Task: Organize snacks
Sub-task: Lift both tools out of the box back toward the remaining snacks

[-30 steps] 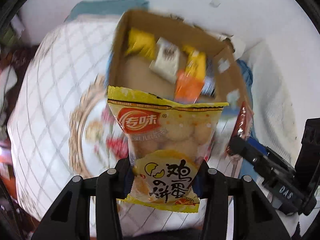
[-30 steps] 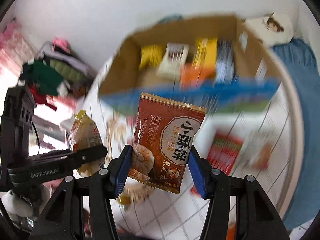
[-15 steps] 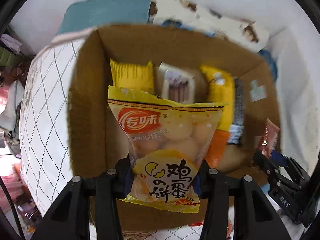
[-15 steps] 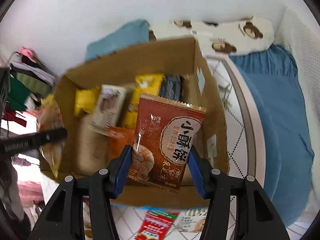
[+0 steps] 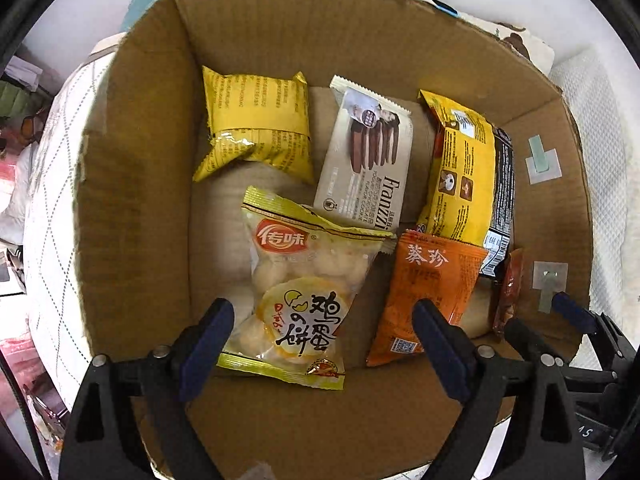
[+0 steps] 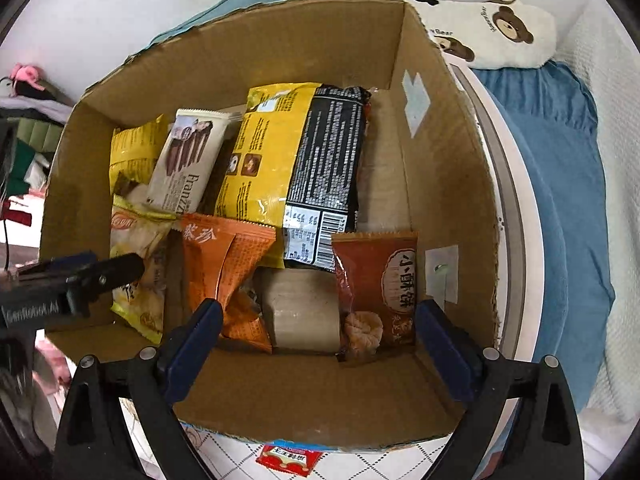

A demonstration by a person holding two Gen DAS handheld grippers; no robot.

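Down inside the cardboard box [image 5: 132,208] it's crowded: a yellow packet [image 5: 256,128] in the far left corner, a white cookie bar [image 5: 366,156] leaning beside it, a long yellow bag [image 5: 460,176] and a black-wrapped bar [image 6: 332,168] running lengthwise toward the far wall, and an orange packet [image 5: 424,292] slumped across the middle. The left gripper [image 5: 322,350] has just spread its jaws and they stand wide, pads clear of the egg-biscuit bag [image 5: 304,292], which lies between them but free, long axis running away from the fingers, logo end farthest, tilted slightly left. The right gripper [image 6: 318,350] has likewise just let go, jaws wide; the brown pastry packet [image 6: 378,292] lies against the box's right wall, between the fingers yet nearer the right one, untouched, its printed face up and its long axis pointing to the far wall. Below the box's near edge, a red packet [image 6: 288,456] lies on the quilted cover.
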